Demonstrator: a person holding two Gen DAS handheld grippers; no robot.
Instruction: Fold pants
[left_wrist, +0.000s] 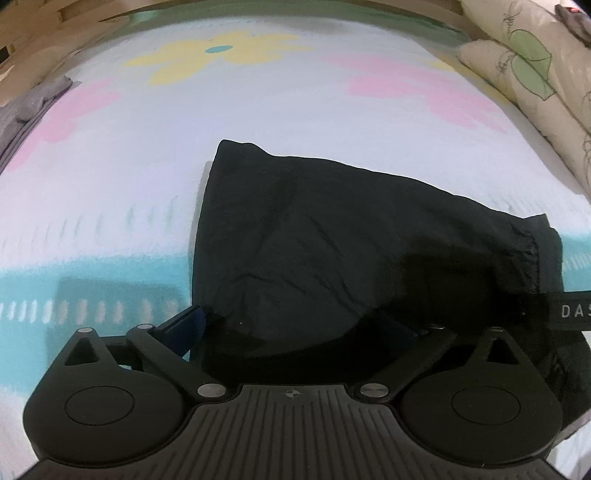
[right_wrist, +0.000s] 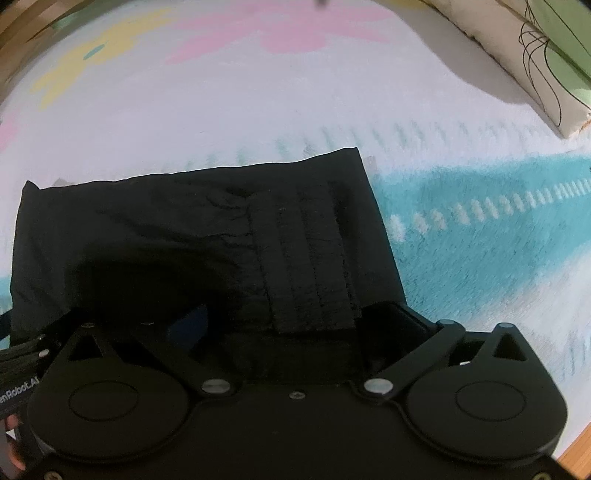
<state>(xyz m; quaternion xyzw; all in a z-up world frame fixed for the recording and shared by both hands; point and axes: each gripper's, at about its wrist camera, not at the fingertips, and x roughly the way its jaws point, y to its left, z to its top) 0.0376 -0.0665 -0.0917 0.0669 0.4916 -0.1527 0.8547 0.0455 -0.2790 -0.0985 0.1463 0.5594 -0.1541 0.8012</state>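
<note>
The black pants (left_wrist: 332, 236) lie folded into a compact bundle on the flowered bedspread (left_wrist: 258, 110). In the left wrist view my left gripper (left_wrist: 295, 325) is at the bundle's near edge with its jaws wide apart, the cloth lying over and between them. In the right wrist view the pants (right_wrist: 184, 229) show their elastic waistband (right_wrist: 310, 258) at the right. My right gripper (right_wrist: 291, 321) is at the near edge too, jaws wide apart with cloth between them. The fingertips of both are mostly hidden by fabric.
A cream pillow with green leaves (left_wrist: 535, 74) lies at the right, also seen in the right wrist view (right_wrist: 535, 55). Grey clothing (left_wrist: 26, 110) lies at the left edge. A wooden headboard (left_wrist: 55, 22) runs along the far side. The bed's edge (right_wrist: 576, 454) is at lower right.
</note>
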